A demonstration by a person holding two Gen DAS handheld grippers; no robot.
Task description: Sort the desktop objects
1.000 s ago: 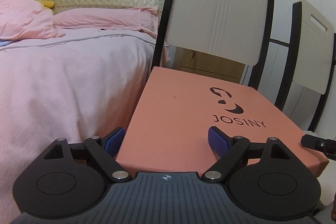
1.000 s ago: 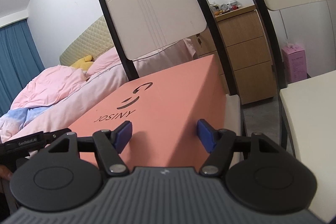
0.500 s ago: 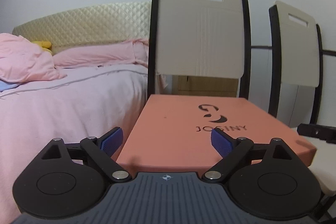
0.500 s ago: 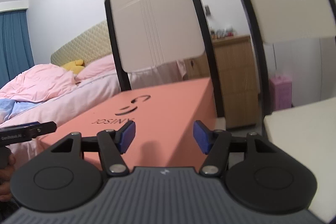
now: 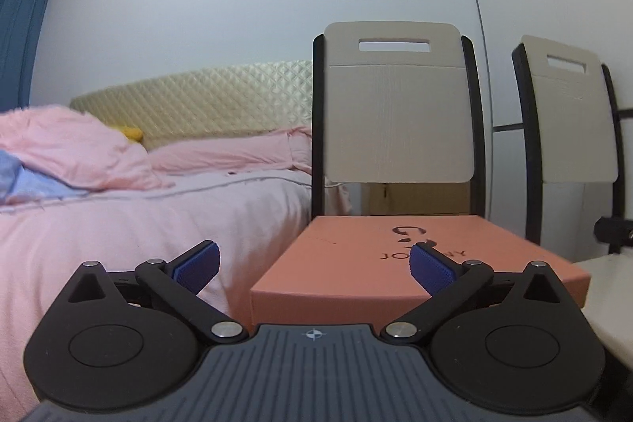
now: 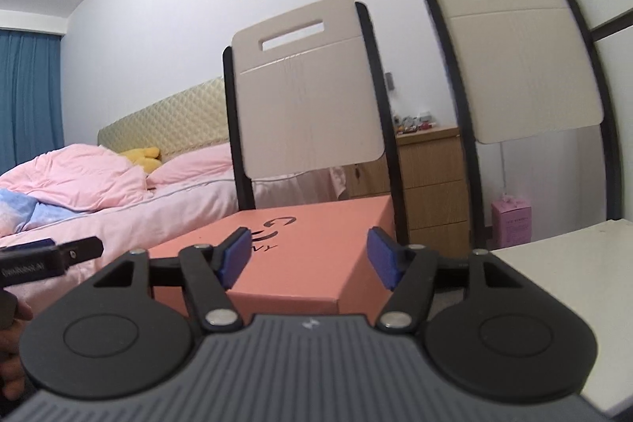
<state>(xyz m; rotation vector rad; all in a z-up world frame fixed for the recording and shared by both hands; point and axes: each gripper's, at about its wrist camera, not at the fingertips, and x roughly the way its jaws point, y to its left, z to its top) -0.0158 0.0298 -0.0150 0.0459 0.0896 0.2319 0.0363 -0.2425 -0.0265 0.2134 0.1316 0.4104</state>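
Lying flat on the seat of the nearer chair (image 5: 397, 113), the salmon-pink box (image 5: 348, 275) shows its near edge and left corner toward the left gripper (image 5: 314, 265), whose jaws are opening, spread wide, with nothing pressed between the blue pads. Seen from the right wrist, the right gripper (image 6: 308, 258) faces the box's (image 6: 316, 252) near corner, its jaws opening at a middling gap and gripping nothing. Open room lies on both sides: the pink bed (image 5: 118, 224) beside the box's left edge, and a white tabletop (image 6: 561, 271) edge to its right, before the second chair (image 6: 518, 66).
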